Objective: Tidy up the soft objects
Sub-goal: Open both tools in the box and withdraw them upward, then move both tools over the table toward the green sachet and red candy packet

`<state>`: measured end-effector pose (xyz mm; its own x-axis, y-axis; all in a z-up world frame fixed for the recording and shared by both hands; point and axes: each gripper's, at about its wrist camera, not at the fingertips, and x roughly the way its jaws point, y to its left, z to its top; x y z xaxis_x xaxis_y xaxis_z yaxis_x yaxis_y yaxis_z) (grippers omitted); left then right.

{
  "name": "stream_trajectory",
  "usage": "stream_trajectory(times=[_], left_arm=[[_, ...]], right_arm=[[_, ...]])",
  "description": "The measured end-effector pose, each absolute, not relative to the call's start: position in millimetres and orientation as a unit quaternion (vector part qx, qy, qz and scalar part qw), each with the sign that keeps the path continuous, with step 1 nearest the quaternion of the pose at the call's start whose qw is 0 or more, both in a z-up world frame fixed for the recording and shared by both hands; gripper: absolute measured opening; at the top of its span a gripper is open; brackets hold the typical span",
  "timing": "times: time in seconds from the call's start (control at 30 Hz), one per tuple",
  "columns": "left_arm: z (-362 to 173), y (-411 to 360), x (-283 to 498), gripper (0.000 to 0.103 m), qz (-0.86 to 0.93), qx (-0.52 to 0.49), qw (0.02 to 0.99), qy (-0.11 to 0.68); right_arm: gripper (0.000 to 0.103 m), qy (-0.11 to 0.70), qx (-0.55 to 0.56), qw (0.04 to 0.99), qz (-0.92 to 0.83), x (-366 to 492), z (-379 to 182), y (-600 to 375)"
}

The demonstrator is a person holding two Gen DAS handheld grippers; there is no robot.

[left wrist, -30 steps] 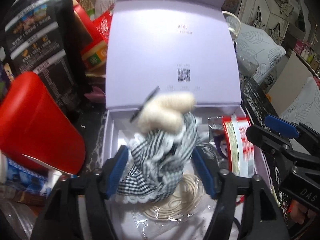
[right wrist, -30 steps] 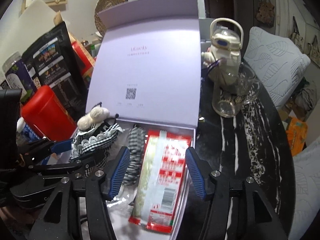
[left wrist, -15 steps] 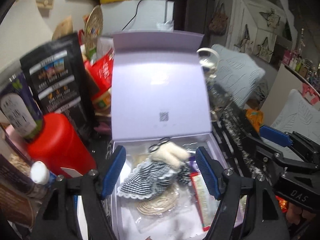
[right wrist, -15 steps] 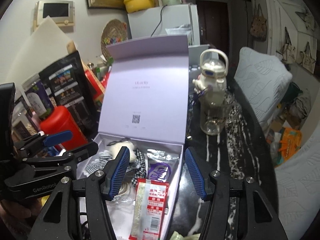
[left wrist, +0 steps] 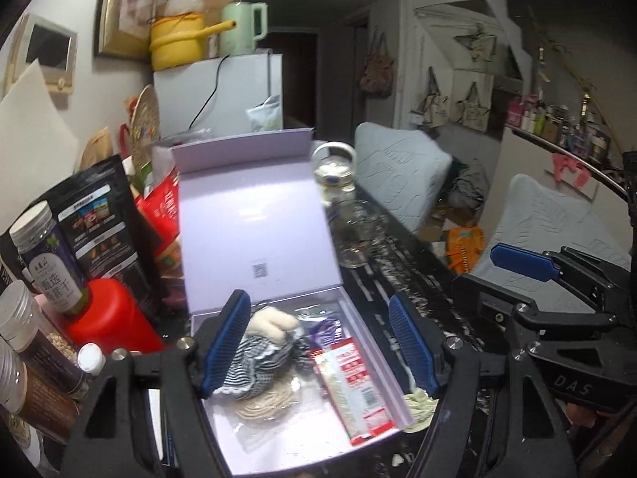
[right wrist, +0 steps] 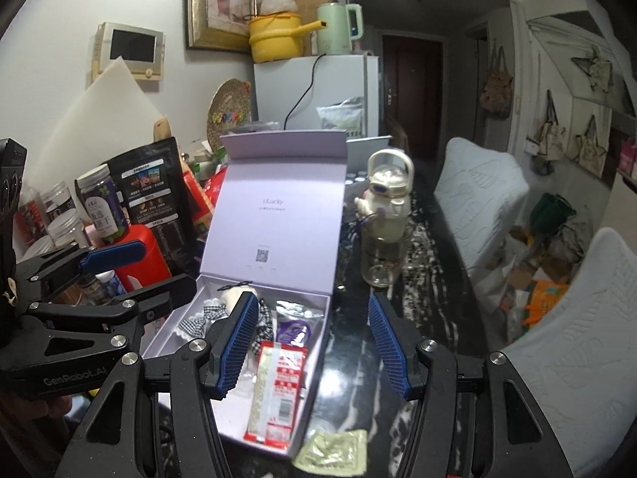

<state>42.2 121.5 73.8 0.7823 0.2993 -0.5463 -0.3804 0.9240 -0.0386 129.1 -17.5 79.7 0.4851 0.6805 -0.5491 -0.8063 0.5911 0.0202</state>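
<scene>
the open lilac cardboard gift box [left wrist: 370,362] stands on the dark marbled table [right wrist: 430,279] with its lid upright at the back; left of the box crowd a red plastic canister [left wrist: 107,318], a black printed pouch [left wrist: 103,223] and a labelled jar [left wrist: 49,259], and right of the box stands a white robot-shaped bottle [right wrist: 384,195] over a clear glass cup [right wrist: 382,259]. a crumpled pale green packet [right wrist: 332,454] lies just off the box's near right corner. compared with a second ago both grippers sit higher and farther back from the box, and the left one has let go of the doll. the cream plush doll in a black-and-white gingham dress [left wrist: 266,342] lies inside the box at its left, beside a red-and-white snack packet [right wrist: 276,388] and a coil of cream cord [left wrist: 266,398]. the left gripper [left wrist: 318,352] and right gripper [right wrist: 312,352] both hang above the box, jaws parted about halfway, holding nothing.
</scene>
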Motion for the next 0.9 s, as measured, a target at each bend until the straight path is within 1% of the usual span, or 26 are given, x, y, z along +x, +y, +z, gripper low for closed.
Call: stream_trajectory(times=[0.37, 0.6, 0.9], left_arm=[[75, 76, 37, 0.072, 0.135, -0.072, 0.947, 0.281], [58, 52, 38, 0.072, 0.111, -0.071, 0.945, 0.298], [26, 31, 38, 0.072, 0.089, -0.075, 0.937, 0.33]], right_arm=[[0.058, 0.253, -0.11, 0.867, 0.414, 112, 83, -73], [0.058, 0.269, -0.101, 0.873, 0.394, 109, 70, -105], [0.058, 0.308, -0.09, 0.87, 0.375, 109, 38, -132]])
